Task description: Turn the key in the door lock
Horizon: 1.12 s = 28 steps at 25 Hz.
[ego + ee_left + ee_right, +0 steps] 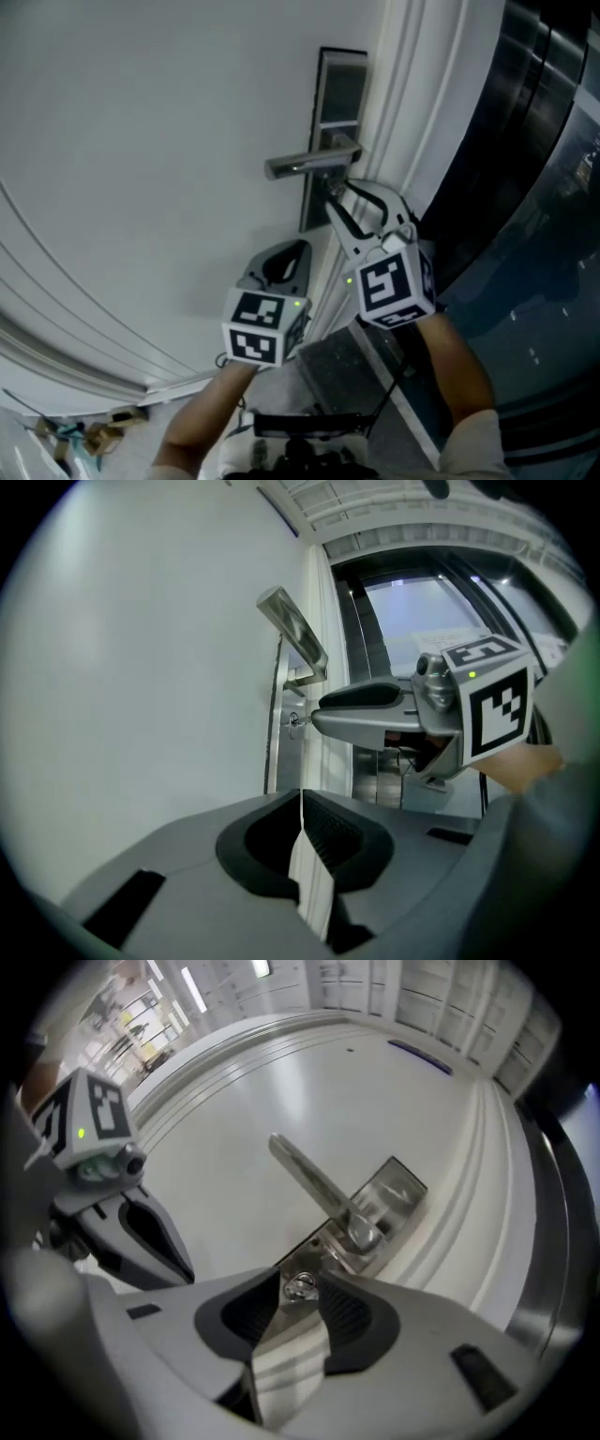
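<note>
one white door (141, 141), one metal handle (314, 1190) on one lock plate (394, 1194), one key (300, 1287), two grippers. the key sits in the plate below the handle, right between the tips of the right gripper (298, 1281), whose jaws stand wide apart, not pressing on it. the left gripper (301, 799), near the door, is clenched on nothing.
</note>
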Available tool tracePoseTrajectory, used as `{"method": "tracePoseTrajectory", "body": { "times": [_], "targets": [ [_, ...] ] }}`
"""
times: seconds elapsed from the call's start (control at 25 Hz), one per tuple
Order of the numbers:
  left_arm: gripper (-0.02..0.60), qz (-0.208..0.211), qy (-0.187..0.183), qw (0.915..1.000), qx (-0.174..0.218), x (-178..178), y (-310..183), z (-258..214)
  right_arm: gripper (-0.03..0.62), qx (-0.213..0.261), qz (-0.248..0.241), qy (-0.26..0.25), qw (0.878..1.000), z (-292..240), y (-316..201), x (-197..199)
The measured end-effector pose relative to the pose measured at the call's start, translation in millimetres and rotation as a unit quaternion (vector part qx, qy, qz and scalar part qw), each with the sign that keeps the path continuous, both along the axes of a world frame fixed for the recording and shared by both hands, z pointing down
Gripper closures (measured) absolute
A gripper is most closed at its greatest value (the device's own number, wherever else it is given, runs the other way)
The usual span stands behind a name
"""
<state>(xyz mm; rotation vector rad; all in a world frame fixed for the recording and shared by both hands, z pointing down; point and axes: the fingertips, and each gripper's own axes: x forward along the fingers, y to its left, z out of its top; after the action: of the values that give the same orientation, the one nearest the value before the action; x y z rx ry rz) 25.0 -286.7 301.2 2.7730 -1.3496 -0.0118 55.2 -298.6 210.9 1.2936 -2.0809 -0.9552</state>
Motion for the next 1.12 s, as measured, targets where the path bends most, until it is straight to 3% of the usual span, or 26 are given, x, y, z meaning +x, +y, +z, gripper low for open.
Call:
{"method": "tracePoseTrajectory", "body": {
  "times": [0.2,0.56,0.76,0.88,1.12],
  "targets": [
    [0.560,-0.001,-0.001,1.0000,0.001,-1.5,0.8,-0.8,0.464,0.069,0.023,0.156,0.985,7.2,-7.0,-6.9],
    [0.560,-0.003,-0.005,1.0000,0.004,-4.9,-2.2,-0.8,0.464,0.108,0.057,0.277,0.953,18.2,-26.0,-2.1],
    [0.560,0.000,-0.006,1.0000,0.005,-3.7,-2.2,-0.6,0.487,0.105,0.063,0.267,0.956,19.0,-30.8,-0.6],
    [0.560,-0.002,-0.003,1.0000,0.002,-5.5,-3.5,0.2,0.547,0.095,0.063,0.242,0.963,17.6,-31.8,0.7],
    [0.560,-0.003,-0.003,1.0000,0.004,-7.0,-4.2,0.1,0.553,0.061,0.057,0.170,0.982,16.8,-31.5,0.6]
  ]
}}
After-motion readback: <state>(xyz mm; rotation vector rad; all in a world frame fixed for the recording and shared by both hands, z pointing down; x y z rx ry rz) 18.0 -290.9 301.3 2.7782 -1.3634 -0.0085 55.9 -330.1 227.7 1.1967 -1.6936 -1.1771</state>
